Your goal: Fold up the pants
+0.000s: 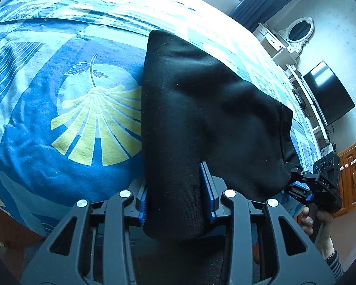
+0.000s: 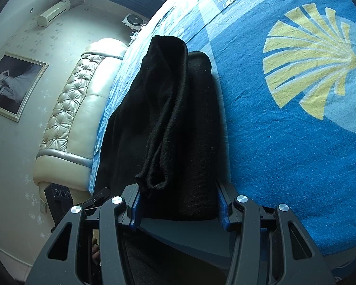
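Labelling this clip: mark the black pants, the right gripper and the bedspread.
black pants (image 1: 201, 109): left wrist view, on the broad hanging panel.
right gripper (image 2: 178, 207): right wrist view, midway between its fingertips.
bedspread (image 1: 42, 123): left wrist view, on bare blue fabric.

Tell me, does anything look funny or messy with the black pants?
A bit. The black pants are bunched and lumpy, not flat. In the right wrist view, a rumpled cuff end droops over the other layers just ahead of the right gripper. The left gripper pinches another thick fold. Nothing looks torn or spilled on the bedspread.
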`<action>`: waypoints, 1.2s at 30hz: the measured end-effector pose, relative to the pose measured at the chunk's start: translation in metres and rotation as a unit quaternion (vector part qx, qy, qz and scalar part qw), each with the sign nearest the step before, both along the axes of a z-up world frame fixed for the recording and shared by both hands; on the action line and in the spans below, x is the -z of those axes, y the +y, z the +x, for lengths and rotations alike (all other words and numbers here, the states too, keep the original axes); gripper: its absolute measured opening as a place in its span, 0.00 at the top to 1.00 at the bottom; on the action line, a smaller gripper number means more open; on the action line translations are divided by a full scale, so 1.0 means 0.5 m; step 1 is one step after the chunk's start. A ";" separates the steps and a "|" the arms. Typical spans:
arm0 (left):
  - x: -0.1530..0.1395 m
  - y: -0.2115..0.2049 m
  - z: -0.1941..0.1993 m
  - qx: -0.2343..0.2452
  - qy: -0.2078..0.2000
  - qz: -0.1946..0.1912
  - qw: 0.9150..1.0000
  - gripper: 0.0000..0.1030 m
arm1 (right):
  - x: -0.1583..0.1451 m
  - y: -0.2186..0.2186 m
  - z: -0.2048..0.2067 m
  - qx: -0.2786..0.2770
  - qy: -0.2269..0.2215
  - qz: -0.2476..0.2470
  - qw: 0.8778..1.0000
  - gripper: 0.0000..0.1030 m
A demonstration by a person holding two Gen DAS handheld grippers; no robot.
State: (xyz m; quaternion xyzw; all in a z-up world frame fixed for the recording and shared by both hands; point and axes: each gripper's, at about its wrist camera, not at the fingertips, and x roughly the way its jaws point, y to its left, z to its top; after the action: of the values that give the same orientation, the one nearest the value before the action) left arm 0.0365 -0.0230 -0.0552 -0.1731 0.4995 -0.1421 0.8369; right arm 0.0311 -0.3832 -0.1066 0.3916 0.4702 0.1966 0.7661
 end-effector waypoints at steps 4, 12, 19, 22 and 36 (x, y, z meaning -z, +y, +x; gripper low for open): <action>0.001 -0.002 0.000 0.001 -0.001 0.004 1.000 0.65 | 0.000 0.001 0.002 0.000 0.000 0.001 1.000 0.52; 0.003 -0.006 0.002 0.002 -0.005 0.014 1.000 0.60 | -0.001 0.003 0.002 -0.001 0.000 0.004 1.000 0.52; -0.005 0.011 -0.012 -0.004 -0.028 0.002 1.000 0.31 | -0.013 -0.001 0.006 -0.012 0.006 0.026 1.000 0.34; -0.031 0.034 -0.017 -0.011 -0.046 -0.025 0.999 0.25 | -0.038 -0.007 0.007 -0.010 0.002 -0.015 1.000 0.27; 0.013 0.067 0.244 0.022 0.031 -0.114 0.993 0.16 | -0.034 -0.048 0.202 0.039 -0.020 0.045 0.998 0.24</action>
State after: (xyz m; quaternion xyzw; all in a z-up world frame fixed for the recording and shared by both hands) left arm 0.1587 0.0105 -0.0616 -0.2607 0.5094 -0.2114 0.7924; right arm 0.1323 -0.4072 -0.0897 0.4399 0.4303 0.1955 0.7637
